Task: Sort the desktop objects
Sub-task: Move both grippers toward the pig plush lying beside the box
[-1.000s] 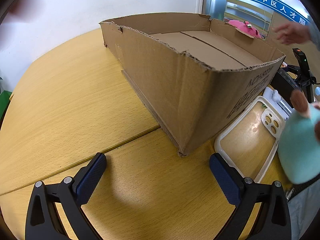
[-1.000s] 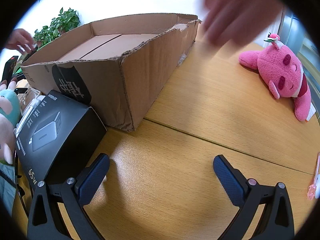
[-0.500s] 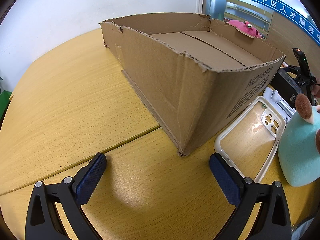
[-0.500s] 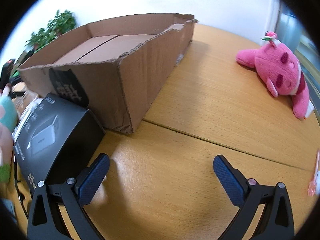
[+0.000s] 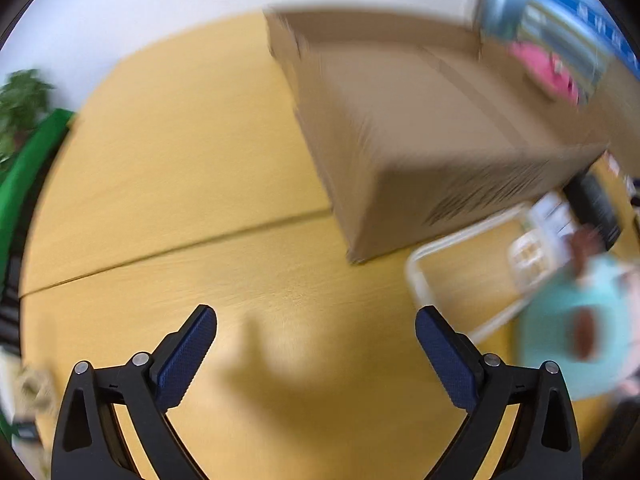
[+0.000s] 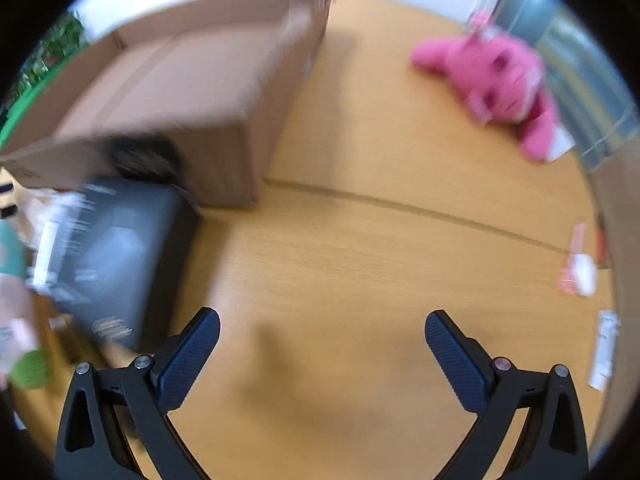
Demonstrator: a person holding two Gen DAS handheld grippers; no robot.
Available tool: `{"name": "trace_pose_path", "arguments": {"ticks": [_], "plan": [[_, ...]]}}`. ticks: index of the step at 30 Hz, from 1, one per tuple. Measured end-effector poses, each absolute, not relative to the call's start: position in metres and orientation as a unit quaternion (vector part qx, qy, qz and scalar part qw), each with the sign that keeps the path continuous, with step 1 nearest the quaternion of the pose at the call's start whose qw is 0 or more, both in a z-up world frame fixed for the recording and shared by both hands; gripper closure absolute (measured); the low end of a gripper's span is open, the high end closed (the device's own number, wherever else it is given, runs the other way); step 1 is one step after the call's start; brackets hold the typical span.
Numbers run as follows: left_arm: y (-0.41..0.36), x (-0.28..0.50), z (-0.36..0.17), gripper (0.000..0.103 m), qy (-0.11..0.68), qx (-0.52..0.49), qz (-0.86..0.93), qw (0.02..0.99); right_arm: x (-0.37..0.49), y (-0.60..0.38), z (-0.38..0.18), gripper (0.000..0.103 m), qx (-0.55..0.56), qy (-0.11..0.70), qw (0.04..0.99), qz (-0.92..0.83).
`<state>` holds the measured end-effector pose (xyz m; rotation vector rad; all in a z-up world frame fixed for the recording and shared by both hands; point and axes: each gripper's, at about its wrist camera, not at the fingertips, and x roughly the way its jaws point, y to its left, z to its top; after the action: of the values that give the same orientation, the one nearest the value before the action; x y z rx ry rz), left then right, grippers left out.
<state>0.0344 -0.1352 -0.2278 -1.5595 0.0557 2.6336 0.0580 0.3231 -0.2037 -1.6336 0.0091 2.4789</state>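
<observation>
Both views are motion-blurred. An open cardboard box (image 5: 420, 128) stands on the wooden table, also in the right wrist view (image 6: 192, 92). In the left wrist view a clear phone case (image 5: 464, 264) and a teal plush toy (image 5: 576, 336) lie to the box's right. In the right wrist view a black charger box (image 6: 116, 256) sits in front of the cardboard box, and a pink plush toy (image 6: 504, 84) lies at the far right. My left gripper (image 5: 316, 336) is open and empty above bare table. My right gripper (image 6: 322, 338) is open and empty above bare table.
Small packets (image 6: 580, 268) lie near the table's right edge. A green plant (image 5: 20, 104) stands beyond the table's left edge. A seam (image 5: 180, 244) crosses the tabletop. A white wall is behind.
Both grippers have risen and tilted, so the views look more steeply down on the table and are blurred. The hands seen a second ago have left the view. Jaws stay open.
</observation>
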Motion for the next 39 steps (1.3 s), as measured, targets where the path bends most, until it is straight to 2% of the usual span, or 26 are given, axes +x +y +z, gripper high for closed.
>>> {"name": "trace_pose_path", "arguments": {"ticks": [5, 8, 12, 17, 18, 19, 20, 21, 22, 24, 25, 26, 27, 28, 30, 39], "plan": [[-0.102, 0.079, -0.112, 0.002, -0.012, -0.435, 0.900, -0.015, 0.071, 0.284, -0.105, 0.001, -0.507, 0.044, 0.090, 0.856], [-0.084, 0.091, -0.062, 0.001, -0.044, -0.418, 0.906, -0.040, 0.071, 0.252, -0.050, 0.001, -0.444, 0.062, 0.080, 0.890], [-0.052, 0.107, -0.014, 0.000, -0.085, -0.389, 0.917, -0.035, 0.061, 0.243, -0.015, 0.001, -0.417, 0.074, 0.066, 0.904], [-0.004, 0.114, 0.017, 0.001, -0.081, -0.367, 0.926, -0.037, 0.068, 0.223, 0.011, 0.001, -0.384, 0.045, 0.015, 0.922], [0.003, 0.118, 0.021, 0.002, -0.082, -0.364, 0.928, -0.027, 0.071, 0.219, 0.014, 0.003, -0.381, 0.035, 0.005, 0.924], [0.011, 0.124, 0.020, 0.017, -0.084, -0.361, 0.929, -0.014, 0.076, 0.215, 0.015, 0.021, -0.376, 0.024, -0.011, 0.926], [0.016, 0.125, 0.021, 0.056, -0.085, -0.366, 0.927, -0.013, 0.080, 0.214, 0.015, 0.039, -0.374, 0.019, -0.023, 0.927], [0.022, 0.125, 0.018, 0.080, -0.085, -0.380, 0.921, -0.017, 0.083, 0.214, 0.015, 0.081, -0.377, 0.025, -0.035, 0.925], [0.026, 0.124, 0.013, 0.101, -0.094, -0.400, 0.911, -0.021, 0.087, 0.218, 0.014, 0.099, -0.383, 0.041, -0.046, 0.922], [0.029, 0.125, 0.010, 0.101, -0.124, -0.411, 0.903, -0.007, 0.093, 0.223, 0.012, 0.096, -0.386, 0.054, -0.065, 0.919], [0.032, 0.126, 0.010, 0.093, -0.136, -0.410, 0.902, 0.001, 0.097, 0.225, 0.011, 0.081, -0.387, 0.055, -0.072, 0.918], [0.037, 0.127, 0.013, 0.058, -0.137, -0.409, 0.902, 0.004, 0.099, 0.226, 0.011, 0.066, -0.388, 0.053, -0.070, 0.918], [0.042, 0.127, 0.014, 0.030, -0.131, -0.411, 0.902, 0.000, 0.102, 0.226, 0.010, 0.031, -0.387, 0.052, -0.069, 0.918], [0.048, 0.128, 0.015, 0.002, -0.123, -0.413, 0.902, -0.018, 0.106, 0.228, 0.010, 0.017, -0.378, 0.056, -0.074, 0.921], [0.055, 0.134, 0.019, 0.000, -0.108, -0.394, 0.912, -0.046, 0.111, 0.230, 0.010, 0.017, -0.369, 0.059, -0.077, 0.924], [0.063, 0.126, 0.008, 0.000, -0.110, -0.396, 0.910, -0.046, 0.113, 0.230, -0.003, 0.017, -0.388, 0.042, -0.073, 0.918]]}}
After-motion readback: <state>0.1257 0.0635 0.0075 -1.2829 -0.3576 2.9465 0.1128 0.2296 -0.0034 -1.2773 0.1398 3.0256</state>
